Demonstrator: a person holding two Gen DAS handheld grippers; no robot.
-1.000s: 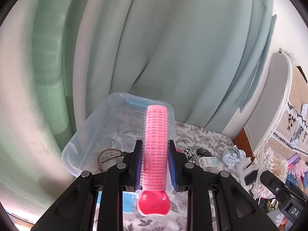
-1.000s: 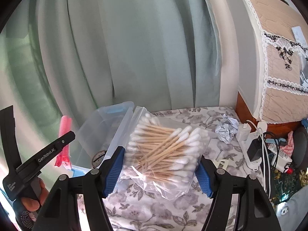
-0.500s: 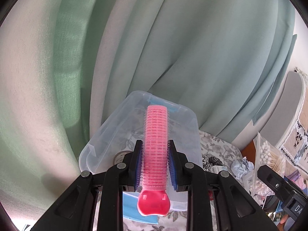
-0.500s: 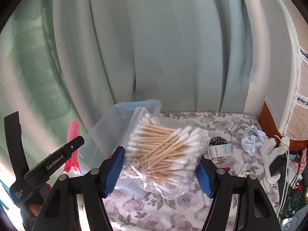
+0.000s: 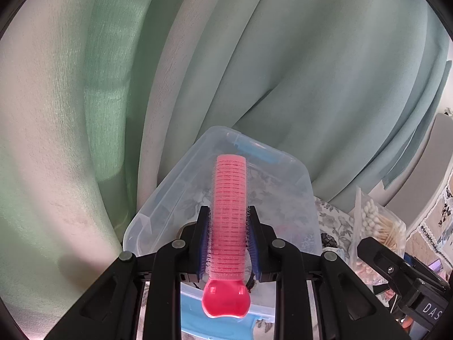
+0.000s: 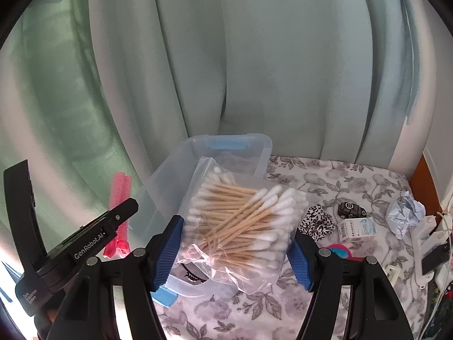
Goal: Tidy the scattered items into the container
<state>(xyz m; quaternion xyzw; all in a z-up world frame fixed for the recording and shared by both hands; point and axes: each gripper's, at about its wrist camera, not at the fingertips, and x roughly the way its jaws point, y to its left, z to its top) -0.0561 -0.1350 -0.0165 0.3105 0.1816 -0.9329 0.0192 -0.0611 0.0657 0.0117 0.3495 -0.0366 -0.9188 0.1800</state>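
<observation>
The left gripper (image 5: 228,240) has its fingers (image 5: 201,243) drawn narrow, pressed on both sides of a pink hair roller (image 5: 228,215). The roller runs straight out along the fingers, its bristled barrel reaching well past the tips and its smooth pink clip end sticking back behind them. Ahead of and below the tips sits the clear plastic container (image 5: 170,192) with a blue latch at its far end, so the roller's front end hangs over the open box.

The right gripper (image 6: 235,243) stands much wider: its blue-padded fingers (image 6: 167,252) press on either side of a clear bag of cotton swabs (image 6: 240,218) (wooden sticks, white tips). The bag bulges up between the pads and sags forward and below them. Just beyond the tips is the same container (image 6: 158,187), with the bag partly over its near corner. To the right of the right-hand finger, on the floral table (image 6: 325,178), lie a leopard-print scrunchie (image 6: 317,221), a small black toy car (image 6: 351,209), a little white box (image 6: 356,228) and a ball of crumpled paper (image 6: 405,212).
</observation>
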